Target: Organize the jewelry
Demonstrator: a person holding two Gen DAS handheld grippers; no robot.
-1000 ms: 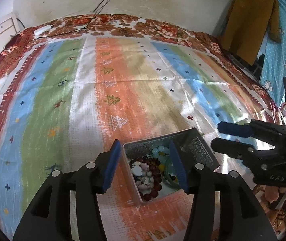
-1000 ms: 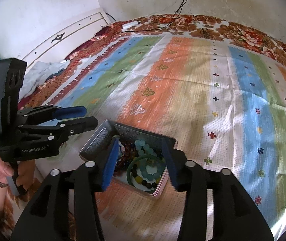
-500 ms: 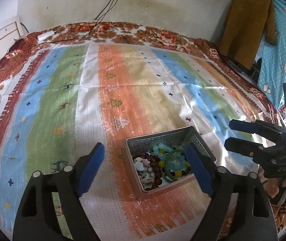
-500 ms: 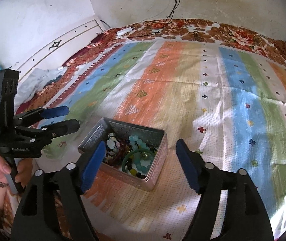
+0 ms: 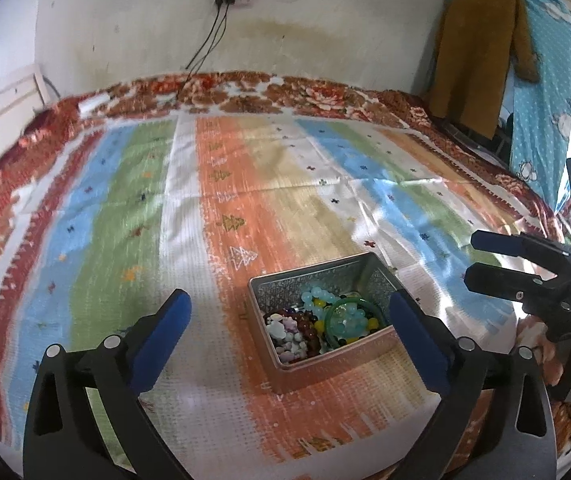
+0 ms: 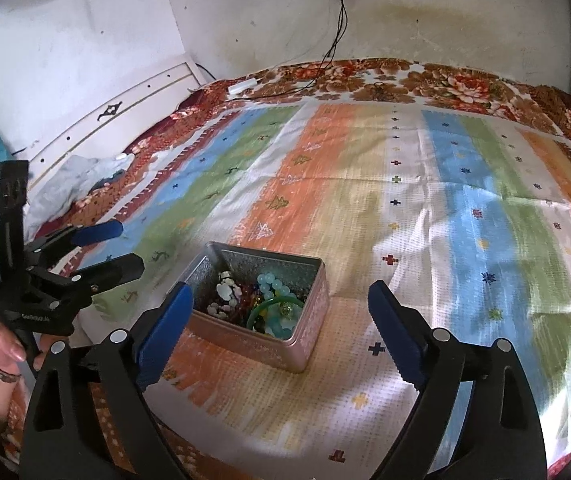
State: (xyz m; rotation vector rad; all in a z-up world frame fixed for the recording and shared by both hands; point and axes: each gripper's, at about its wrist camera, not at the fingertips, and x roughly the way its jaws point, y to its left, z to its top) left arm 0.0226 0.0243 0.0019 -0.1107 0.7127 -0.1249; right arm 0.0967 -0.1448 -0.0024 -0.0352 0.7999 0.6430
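An open metal tin sits on the striped bedcloth, holding bead bracelets and a green bangle. My left gripper hovers short of the tin, its jaws opening wide with nothing pressed between the blue pads. My right gripper does the same from the other side, jaws opening, and the tin shows beyond its tips untouched. Each view also catches the other gripper: the right gripper at the right edge, the left gripper at the left edge, both held by a person's hands.
The striped cloth covers a bed with a floral blanket border. A white headboard stands to the left. Cables hang from a wall socket strip. Clothes hang at the right.
Both grippers have spread their jaws wide and drawn back and slightly up from the tin. The tin and its jewelry have stayed in place on the cloth.
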